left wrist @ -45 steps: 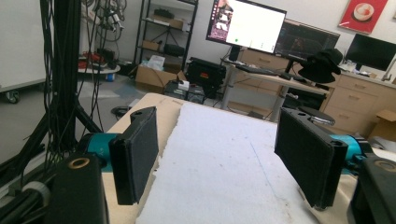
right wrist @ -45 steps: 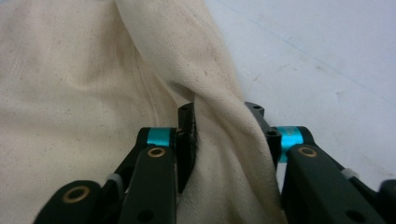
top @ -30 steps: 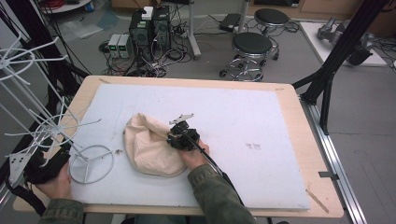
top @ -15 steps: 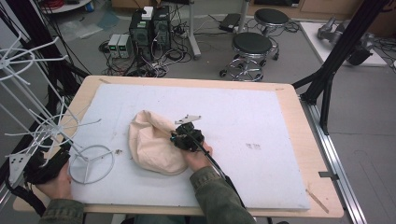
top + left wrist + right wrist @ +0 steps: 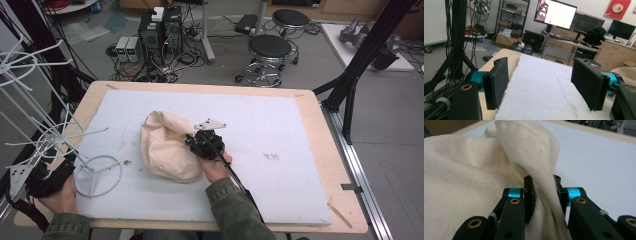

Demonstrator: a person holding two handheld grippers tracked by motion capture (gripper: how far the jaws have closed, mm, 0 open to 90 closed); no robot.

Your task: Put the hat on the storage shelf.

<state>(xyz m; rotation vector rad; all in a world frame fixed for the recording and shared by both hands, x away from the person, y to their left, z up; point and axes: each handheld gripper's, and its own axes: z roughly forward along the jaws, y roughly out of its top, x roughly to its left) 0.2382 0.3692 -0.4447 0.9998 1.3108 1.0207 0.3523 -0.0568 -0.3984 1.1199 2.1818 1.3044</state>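
High view: the cream cloth bag [image 5: 165, 147] lies left of centre on the white mat [image 5: 280, 130], and the right gripper [image 5: 196, 143] sits at its three-o'clock edge, jaws clamped on a fold. Compared with a second ago the heap stands taller and more bunched — its right side has been drawn up and the gripper has shifted a little toward one o'clock. At eight o'clock of the bag stands the base ring of a white wire rack [image 5: 97, 175]; the left gripper [image 5: 47, 177] rests at the table's seven-o'clock corner, unmoved.

Left gripper view: its jaws are spread wide with nothing between them, only the mat [image 5: 541, 85] running away toward twelve o'clock; a sliver of the cloth bag [image 5: 626, 71] shows at three o'clock.

Right gripper view: the two black pads pinch a gathered ridge of the cloth bag [image 5: 474, 177], which rises toward twelve o'clock out of the grip — taut there, slack at nine o'clock.

I judge the grasp is made and the lift has begun; the rack is the likely destination.
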